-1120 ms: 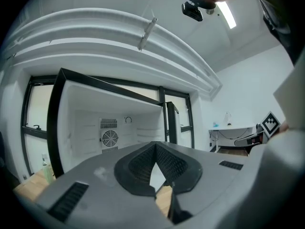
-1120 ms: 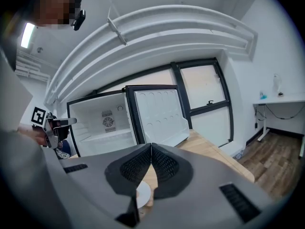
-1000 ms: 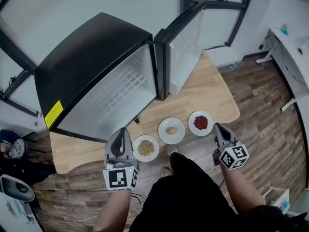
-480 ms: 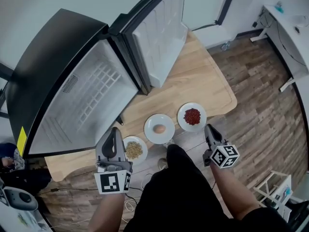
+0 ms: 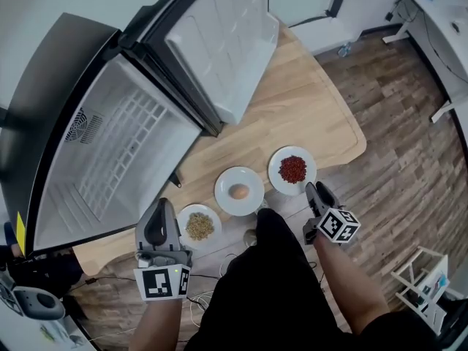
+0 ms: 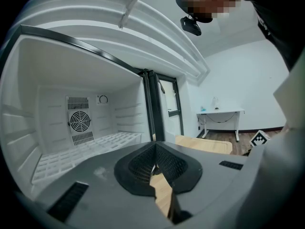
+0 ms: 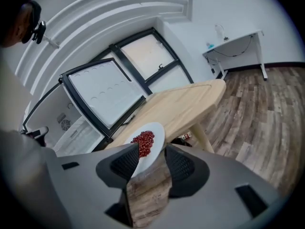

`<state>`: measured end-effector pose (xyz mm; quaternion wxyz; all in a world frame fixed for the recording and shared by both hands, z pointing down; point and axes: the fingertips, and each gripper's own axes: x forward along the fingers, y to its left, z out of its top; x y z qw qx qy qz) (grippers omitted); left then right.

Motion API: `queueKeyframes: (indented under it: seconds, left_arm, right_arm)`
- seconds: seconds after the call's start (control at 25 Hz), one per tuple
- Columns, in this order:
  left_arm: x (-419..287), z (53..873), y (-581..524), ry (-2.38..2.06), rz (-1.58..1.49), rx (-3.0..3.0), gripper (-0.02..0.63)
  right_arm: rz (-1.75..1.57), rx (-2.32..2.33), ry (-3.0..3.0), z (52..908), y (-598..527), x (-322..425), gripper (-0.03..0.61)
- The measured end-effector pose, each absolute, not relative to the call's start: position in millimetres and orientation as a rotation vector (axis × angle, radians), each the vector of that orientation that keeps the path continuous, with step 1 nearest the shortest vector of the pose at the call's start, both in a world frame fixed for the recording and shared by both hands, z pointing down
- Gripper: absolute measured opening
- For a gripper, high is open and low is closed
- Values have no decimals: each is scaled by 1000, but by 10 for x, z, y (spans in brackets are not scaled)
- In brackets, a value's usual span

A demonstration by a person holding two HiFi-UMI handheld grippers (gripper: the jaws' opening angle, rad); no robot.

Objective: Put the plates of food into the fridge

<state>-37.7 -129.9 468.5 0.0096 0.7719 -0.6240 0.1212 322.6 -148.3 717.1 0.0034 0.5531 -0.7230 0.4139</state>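
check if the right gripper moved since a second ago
Yes: the right gripper has moved in to the near edge of the plate of red food, its jaws just opening with the plate's rim between them.

1 plate of red bits (image 5: 275, 172); 1 plate with 1 egg (image 5: 221, 192); 1 plate of tan grains (image 5: 199, 208); 3 plates altogether, on 1 wooden bench (image 5: 307, 115); 1 fridge (image 5: 44, 86) with 1 door (image 5: 219, 42).
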Motion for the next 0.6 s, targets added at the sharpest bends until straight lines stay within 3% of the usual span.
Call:
queueKeyframes:
  seconds: [0.36, 0.44, 0.6]
  left_arm:
    - [-409, 4800, -1284, -1948, 434, 2375, 5]
    - [-409, 4794, -1287, -1949, 439, 2373, 5]
    - [-399, 4732, -1322, -1956, 425, 2378, 5]
  right_arm:
    - [1658, 1726, -2270, 7415, -1609, 3161, 169]
    - [1672, 1738, -2278, 7377, -1641, 3153, 92]
    - [1747, 1762, -2307, 7222, -1689, 3142, 57]
